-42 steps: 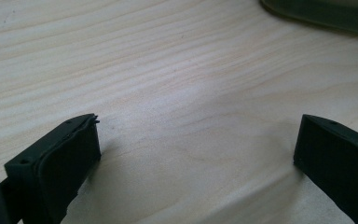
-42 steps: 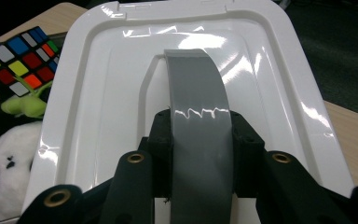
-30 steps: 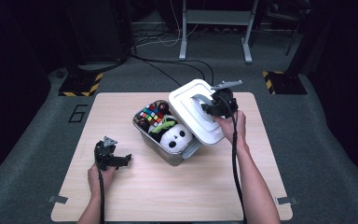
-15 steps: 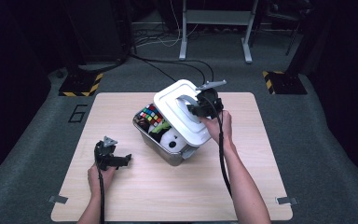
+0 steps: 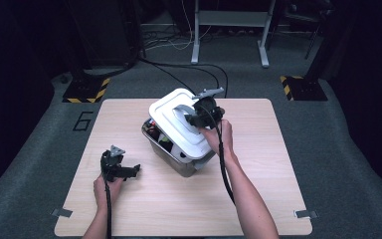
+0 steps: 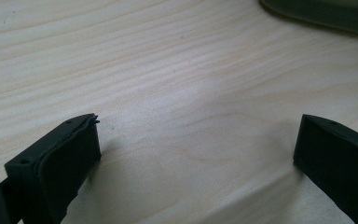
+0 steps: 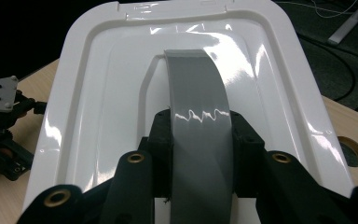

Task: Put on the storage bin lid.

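A white plastic lid (image 5: 171,122) with a grey handle (image 7: 196,88) hangs tilted over a clear storage bin (image 5: 179,163) in the middle of the wooden table (image 5: 258,179). My right gripper (image 5: 191,117) is shut on that handle, its jaws clamping both edges of the grey strap (image 7: 200,135). The lid (image 7: 98,93) hides most of the bin; a few colourful toys (image 5: 159,140) peek out at the left side. My left gripper (image 5: 133,170) rests low on the table to the front left of the bin, jaws open with bare wood between them (image 6: 196,154).
The bin's base edge (image 6: 321,11) lies ahead of the left gripper. A round cable hole (image 7: 352,151) sits in the tabletop on the right. Cables and a metal stand's legs (image 5: 229,30) lie on the floor beyond the far edge.
The right gripper has carried the lid leftward over the bin, so it now covers most of the toys that showed before. The left gripper has stayed put.
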A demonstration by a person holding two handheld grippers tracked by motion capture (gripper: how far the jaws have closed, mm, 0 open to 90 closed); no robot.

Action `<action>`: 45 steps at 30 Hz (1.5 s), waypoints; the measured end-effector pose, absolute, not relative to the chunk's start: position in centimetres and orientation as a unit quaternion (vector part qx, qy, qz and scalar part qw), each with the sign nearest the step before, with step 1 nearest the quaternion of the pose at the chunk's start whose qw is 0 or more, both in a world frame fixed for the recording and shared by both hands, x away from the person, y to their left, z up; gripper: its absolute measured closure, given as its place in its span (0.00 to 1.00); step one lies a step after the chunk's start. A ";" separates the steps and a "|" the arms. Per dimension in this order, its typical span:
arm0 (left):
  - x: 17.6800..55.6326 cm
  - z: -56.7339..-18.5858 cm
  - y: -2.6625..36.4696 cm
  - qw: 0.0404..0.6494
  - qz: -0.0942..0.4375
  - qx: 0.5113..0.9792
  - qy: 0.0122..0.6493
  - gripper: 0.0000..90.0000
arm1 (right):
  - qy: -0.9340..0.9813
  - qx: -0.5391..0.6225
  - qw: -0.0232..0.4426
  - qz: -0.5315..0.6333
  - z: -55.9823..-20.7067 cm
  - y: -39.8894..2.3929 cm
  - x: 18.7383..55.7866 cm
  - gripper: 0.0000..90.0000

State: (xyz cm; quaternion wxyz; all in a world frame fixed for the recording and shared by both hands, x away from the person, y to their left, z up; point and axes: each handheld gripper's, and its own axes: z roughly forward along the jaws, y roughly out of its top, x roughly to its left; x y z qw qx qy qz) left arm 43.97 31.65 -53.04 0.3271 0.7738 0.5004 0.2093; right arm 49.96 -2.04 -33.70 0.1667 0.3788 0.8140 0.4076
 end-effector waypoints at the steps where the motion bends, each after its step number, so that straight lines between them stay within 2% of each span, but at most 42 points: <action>1: 44.0 -53.0 31.6 0.327 0.209 0.774 0.500 0.00 | 0.817 0.372 0.168 0.408 -33.8 -1.8 50.0 0.74; 19: 44.0 -53.0 31.7 0.327 0.208 0.774 0.500 0.00 | 0.835 0.357 0.148 0.393 -36.6 1.8 49.4 0.74; 23: 44.0 -53.0 31.7 0.327 0.208 0.774 0.500 0.00 | 0.836 0.353 0.151 0.393 -37.1 1.6 49.2 0.74; 27: 44.0 -53.0 31.6 0.327 0.208 0.774 0.501 0.00 | 0.822 0.369 0.134 0.413 -37.7 0.5 49.4 0.74; 40: 44.0 -53.0 31.7 0.327 0.208 0.774 0.500 0.00 | 0.832 0.356 0.150 0.399 -37.3 0.8 49.2 0.74; 43: 44.0 -53.0 31.7 0.327 0.208 0.774 0.500 0.00 | 0.833 0.351 0.151 0.399 -37.2 0.8 49.4 0.72; 45: 44.0 -53.0 31.7 0.327 0.208 0.774 0.500 0.00 | 0.833 0.353 0.145 0.402 -37.2 0.6 49.5 0.68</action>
